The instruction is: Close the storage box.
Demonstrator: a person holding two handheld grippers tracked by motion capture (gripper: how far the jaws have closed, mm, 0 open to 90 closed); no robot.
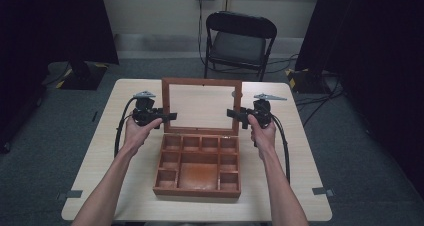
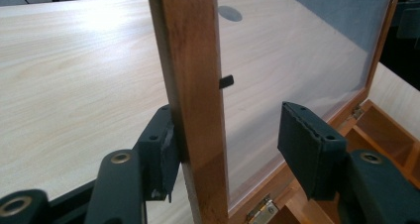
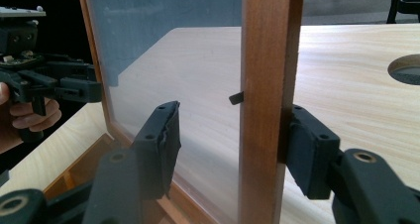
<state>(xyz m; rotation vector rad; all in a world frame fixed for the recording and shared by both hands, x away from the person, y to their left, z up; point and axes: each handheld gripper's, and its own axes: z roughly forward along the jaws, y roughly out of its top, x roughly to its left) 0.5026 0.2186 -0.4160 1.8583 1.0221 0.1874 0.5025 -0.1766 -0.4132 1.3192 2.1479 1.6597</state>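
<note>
High view: two claws flank one lid [image 1: 201,107].

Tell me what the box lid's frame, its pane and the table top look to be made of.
Lid frame: wood, reddish-brown with a smooth satin finish; fine grain shows along the rail. Pane: clear glass or acrylic, I cannot tell which; the table shows through it under a faint haze. Table top: pale wood-grain, probably laminate; the streaks look very even and it has a soft sheen.
</note>
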